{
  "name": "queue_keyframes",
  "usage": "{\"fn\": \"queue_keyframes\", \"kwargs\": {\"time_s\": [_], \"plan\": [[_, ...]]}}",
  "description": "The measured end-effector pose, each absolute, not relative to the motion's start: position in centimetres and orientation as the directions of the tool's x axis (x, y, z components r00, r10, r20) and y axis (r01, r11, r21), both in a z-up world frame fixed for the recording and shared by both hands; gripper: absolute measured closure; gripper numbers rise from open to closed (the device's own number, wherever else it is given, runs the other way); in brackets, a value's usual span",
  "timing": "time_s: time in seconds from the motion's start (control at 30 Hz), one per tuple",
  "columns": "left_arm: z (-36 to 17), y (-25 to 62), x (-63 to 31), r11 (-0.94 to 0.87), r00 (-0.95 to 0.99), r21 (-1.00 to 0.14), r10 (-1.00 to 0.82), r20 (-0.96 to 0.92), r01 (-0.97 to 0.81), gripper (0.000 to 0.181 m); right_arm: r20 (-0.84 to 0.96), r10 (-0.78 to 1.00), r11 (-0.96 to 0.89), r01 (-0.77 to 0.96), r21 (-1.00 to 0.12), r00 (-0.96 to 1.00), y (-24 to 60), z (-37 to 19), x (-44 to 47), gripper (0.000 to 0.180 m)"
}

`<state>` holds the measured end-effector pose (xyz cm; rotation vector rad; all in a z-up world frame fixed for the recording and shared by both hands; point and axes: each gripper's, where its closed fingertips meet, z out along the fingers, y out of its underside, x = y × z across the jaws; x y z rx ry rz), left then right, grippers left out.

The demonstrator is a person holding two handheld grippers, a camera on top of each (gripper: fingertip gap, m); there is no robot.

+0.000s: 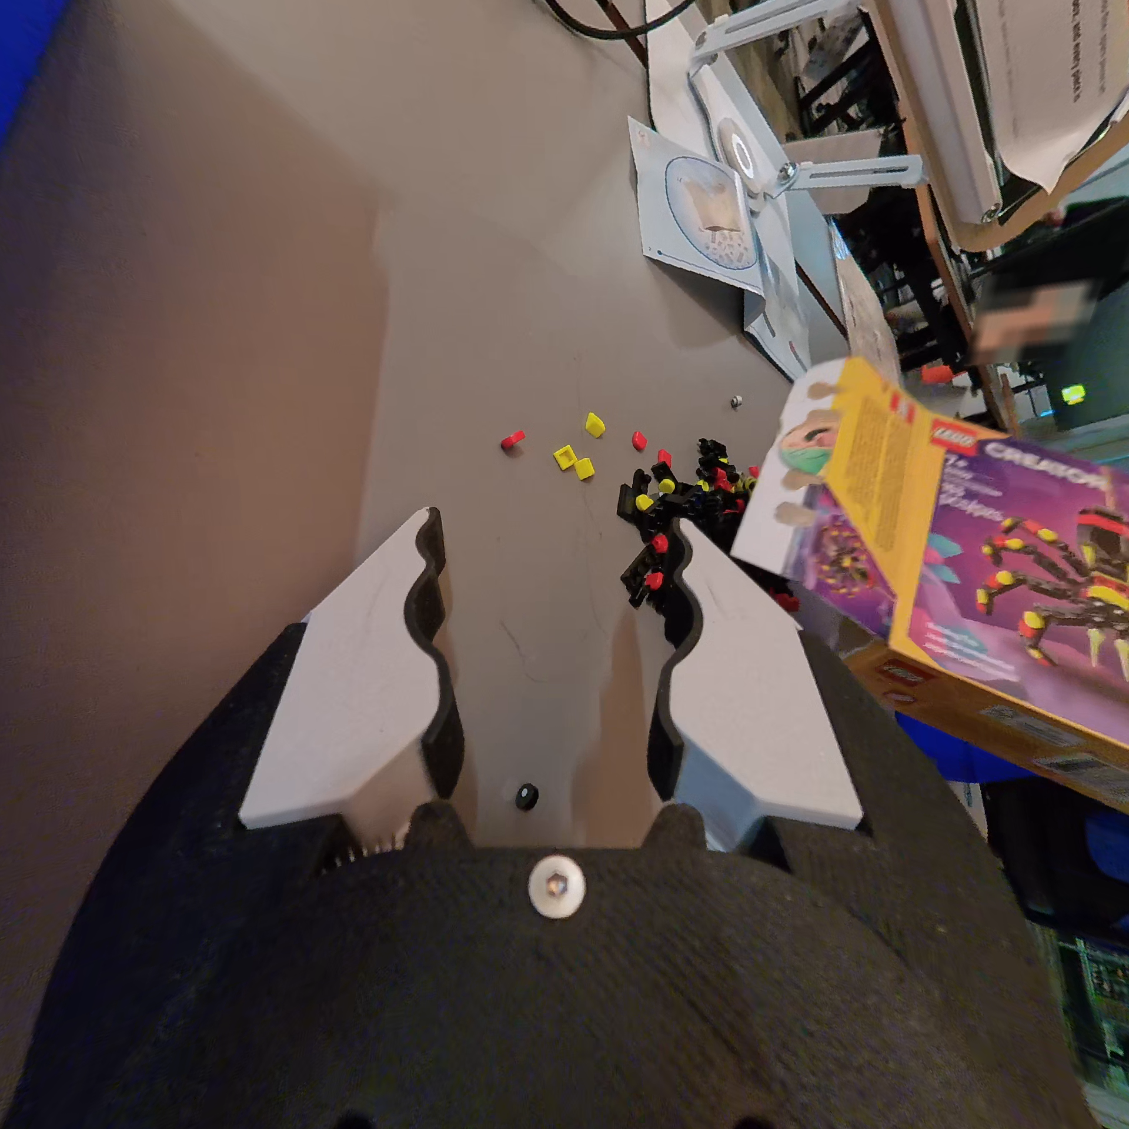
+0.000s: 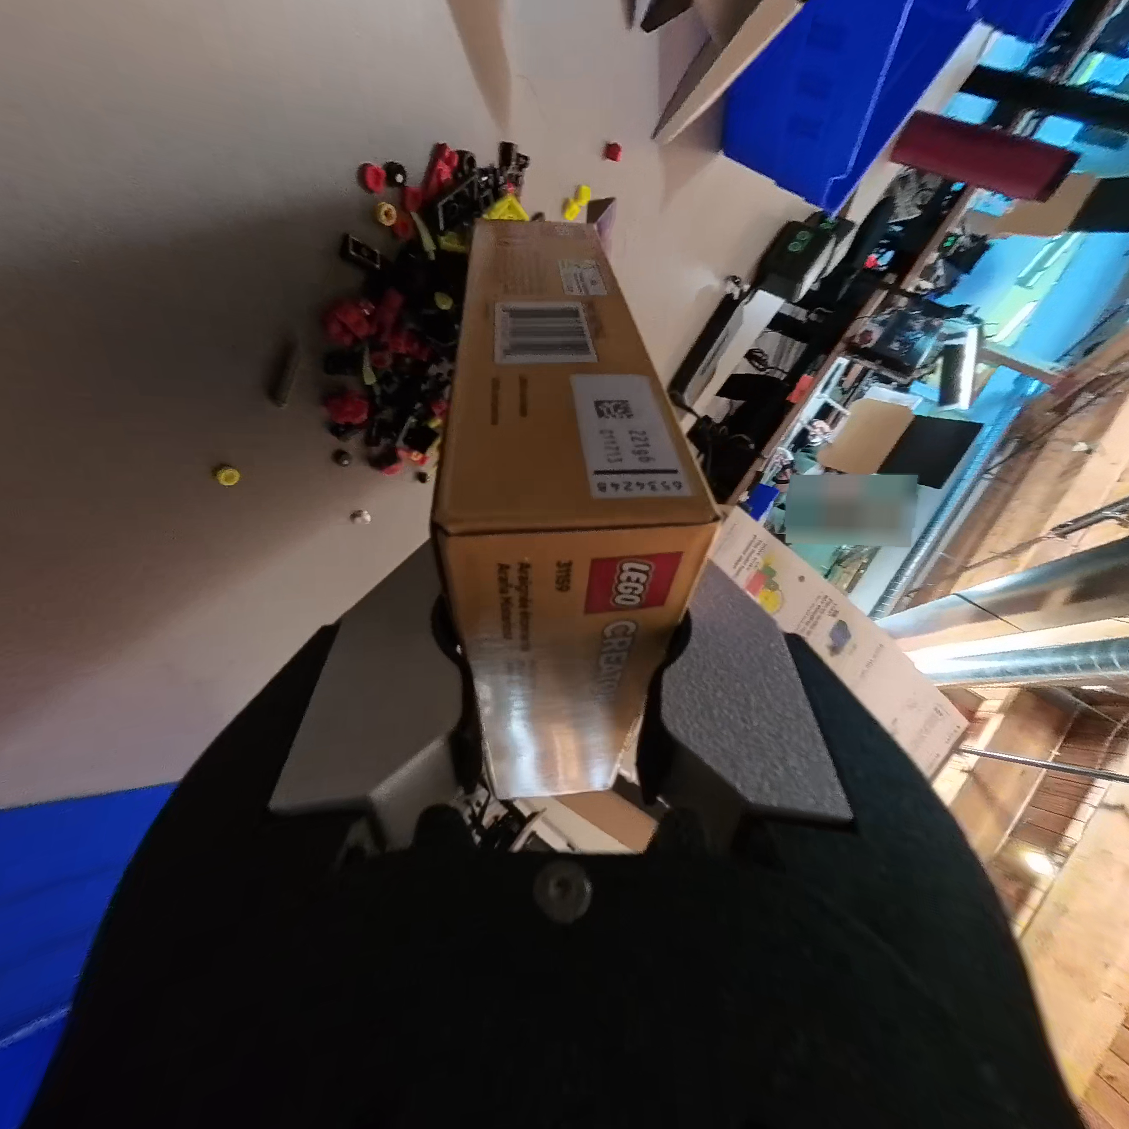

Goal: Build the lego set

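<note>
Cardboard box (image 2: 568, 397) between right jaws

Print all over the box (image 2: 568, 391): a red logo patch (image 2: 632, 583) on its yellow end, then a barcode sticker (image 2: 545, 333) and a white code label (image 2: 635, 437) on the brown side. Just beside it, a leaflet (image 2: 812, 617) carries small print, too blurred to read.

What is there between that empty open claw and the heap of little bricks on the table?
Nothing visible. The left gripper is open and empty over bare table, and the brick pile lies just beyond its right fingertip. The box, held by the right gripper, hangs over the pile's far side, not in the path.
</note>
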<state>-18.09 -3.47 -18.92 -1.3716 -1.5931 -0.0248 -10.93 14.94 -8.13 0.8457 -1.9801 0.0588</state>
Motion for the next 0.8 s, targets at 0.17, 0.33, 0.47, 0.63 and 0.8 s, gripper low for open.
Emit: {"fn": "queue_keyframes", "kwargs": {"time_s": [0.17,0.33,0.47,0.63,0.8], "plan": [[-18.9,-3.4,-18.1,0.359,0.135,-0.547,0.733,0.667,0.757,0.109,0.772,-0.551,0.754,-0.586,0.298,-0.316,15.0,-8.3,-10.8,0.121],[-19.0,-3.4,-18.1,0.359,0.134,-0.544,0.731,0.669,0.758,0.109,0.761,-0.563,0.749,-0.586,0.308,-0.321,15.2,-8.4,-10.8,0.120],[-18.9,-3.4,-18.1,0.360,0.133,-0.544,0.730,0.670,0.758,0.109,0.769,-0.534,0.767,-0.583,0.266,-0.352,15.4,-8.2,-10.7,0.120],[-19.0,-3.4,-18.1,0.362,0.132,-0.541,0.728,0.673,0.759,0.109,0.794,-0.464,0.802,-0.568,0.187,-0.393,15.7,-6.8,-10.8,0.120],[-19.0,-3.3,-18.1,0.363,0.132,-0.540,0.727,0.674,0.760,0.109,0.816,-0.430,0.818,-0.548,0.172,-0.387,16.2,-5.5,-11.3,0.121]]}}
